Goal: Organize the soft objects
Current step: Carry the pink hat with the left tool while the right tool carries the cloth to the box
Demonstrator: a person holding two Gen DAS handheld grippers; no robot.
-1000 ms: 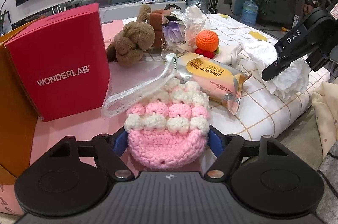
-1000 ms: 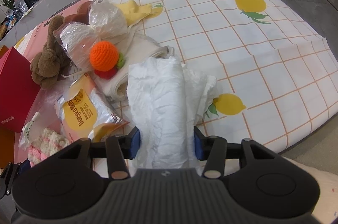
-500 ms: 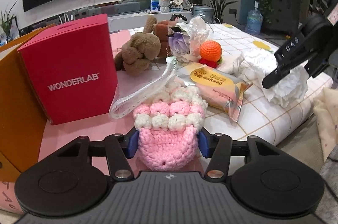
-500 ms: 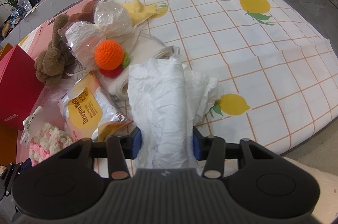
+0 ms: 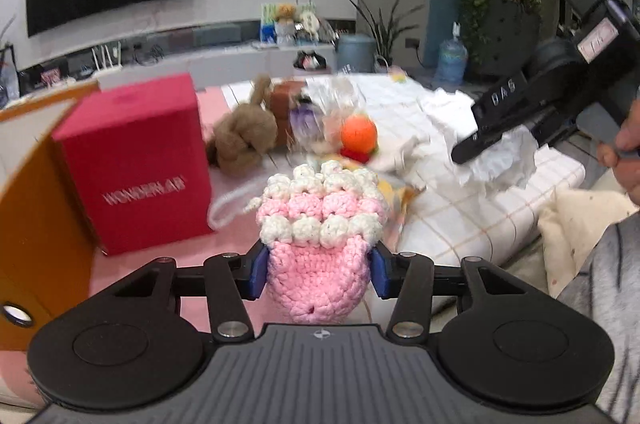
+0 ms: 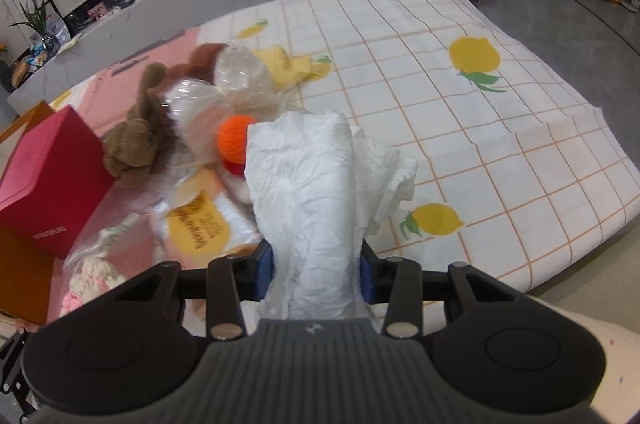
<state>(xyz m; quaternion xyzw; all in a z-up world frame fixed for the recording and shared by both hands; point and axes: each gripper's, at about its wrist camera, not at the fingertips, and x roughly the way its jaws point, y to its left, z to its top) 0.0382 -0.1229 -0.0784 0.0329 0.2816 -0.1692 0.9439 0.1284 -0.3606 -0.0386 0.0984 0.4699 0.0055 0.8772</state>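
Observation:
A pink and white crochet pouch [image 5: 320, 224] sits between the blue pads of my left gripper [image 5: 318, 272], lifted off the pink surface. The jaws are still closing and the pads squeeze its lower part. My right gripper [image 6: 316, 274] is shut on a crumpled white cloth bundle [image 6: 308, 192], raised above the lemon-print sheet [image 6: 460, 112]. In the left wrist view that gripper [image 5: 492, 128] and its cloth [image 5: 504, 160] hang at the right. The pouch [image 6: 92, 276] shows at the lower left of the right wrist view.
A brown plush toy [image 6: 136, 144], an orange crochet ball [image 6: 234, 138], a plastic-wrapped bunch [image 6: 236, 76], a yellow cloth [image 6: 296, 64] and a yellow-label packet [image 6: 200, 228] lie mid-sheet. A red box [image 5: 136, 160] and an orange box wall [image 5: 32, 208] stand left. A person's hand [image 5: 624, 152] is at right.
The left jaws closed onto the pouch and lifted it off the surface. The right gripper rose with the white cloth, pulling it up off the sheet.

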